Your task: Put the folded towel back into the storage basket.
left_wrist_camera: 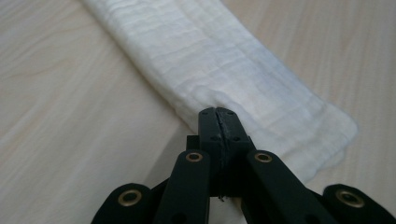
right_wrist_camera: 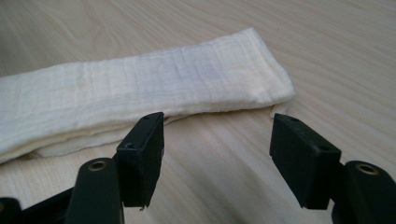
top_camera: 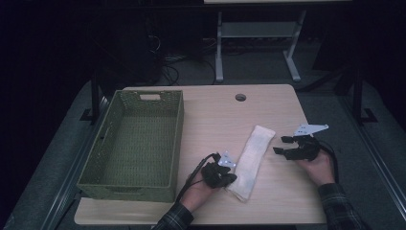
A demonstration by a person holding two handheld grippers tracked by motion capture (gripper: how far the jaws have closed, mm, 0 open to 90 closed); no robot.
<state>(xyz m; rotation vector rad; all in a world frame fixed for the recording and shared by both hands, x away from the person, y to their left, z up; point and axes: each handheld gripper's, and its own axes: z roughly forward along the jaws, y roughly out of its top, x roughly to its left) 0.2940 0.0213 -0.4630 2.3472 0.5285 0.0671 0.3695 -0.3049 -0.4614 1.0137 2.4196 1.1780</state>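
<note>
A long folded white cloth [top_camera: 252,158] lies slantwise on the wooden table [top_camera: 210,120], between my two grippers. My left gripper [top_camera: 231,177] is at the cloth's near end. In the left gripper view its jaws [left_wrist_camera: 218,113] are pressed together on the long edge of the cloth [left_wrist_camera: 219,56], which puckers slightly at the tips. To the right of the cloth's far end, my right gripper [top_camera: 280,145] is held low over the table. Seen from the right gripper view, it [right_wrist_camera: 217,149] stands open just short of the cloth [right_wrist_camera: 140,88], with only bare wood between its fingers.
A green woven basket [top_camera: 178,139] with nothing in it stands on the table's left half, close to my left hand. A round cable hole [top_camera: 240,97] sits near the far edge. Bare tabletop lies beyond the cloth and at the right.
</note>
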